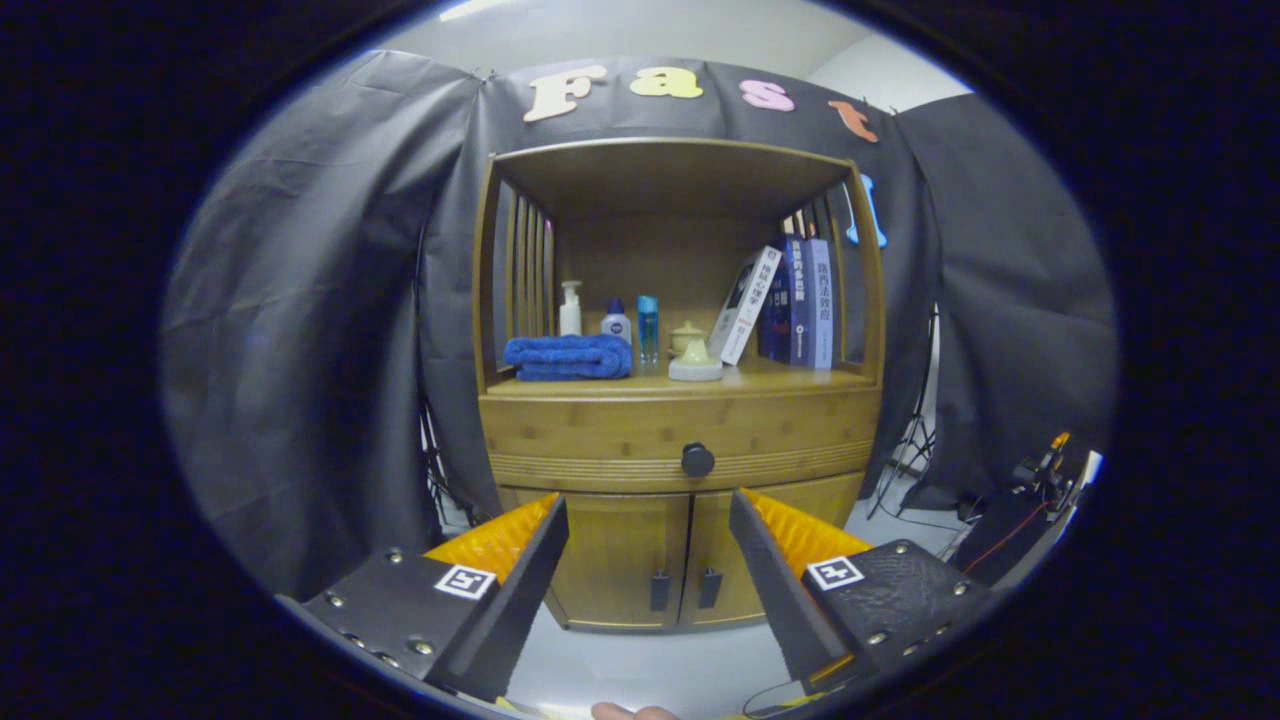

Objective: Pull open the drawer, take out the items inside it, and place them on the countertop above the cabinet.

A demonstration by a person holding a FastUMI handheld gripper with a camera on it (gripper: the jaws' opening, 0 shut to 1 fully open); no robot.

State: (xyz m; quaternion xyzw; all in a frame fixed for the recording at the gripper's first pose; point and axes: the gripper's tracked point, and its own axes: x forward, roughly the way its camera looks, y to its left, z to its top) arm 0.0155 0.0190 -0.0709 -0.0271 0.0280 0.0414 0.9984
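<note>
A bamboo cabinet [680, 420] stands straight ahead of me. Its drawer [600, 432] is closed, with a round dark knob [697, 460] at its middle. The countertop [790, 378] above the drawer forms the floor of an open shelf niche. My gripper [648, 515] is open, well short of the cabinet, its fingertips framing the two lower doors [655, 560] below the knob. Nothing lies between the fingers. What the drawer holds is hidden.
On the countertop sit a folded blue towel [568, 357], a pump bottle [570, 310], two small bottles [632, 325], a pale lidded jar [695, 362] and several books [790, 300] leaning at the right. Tripod legs and cables [1030, 480] stand right of the cabinet. A fingertip [630, 712] shows below.
</note>
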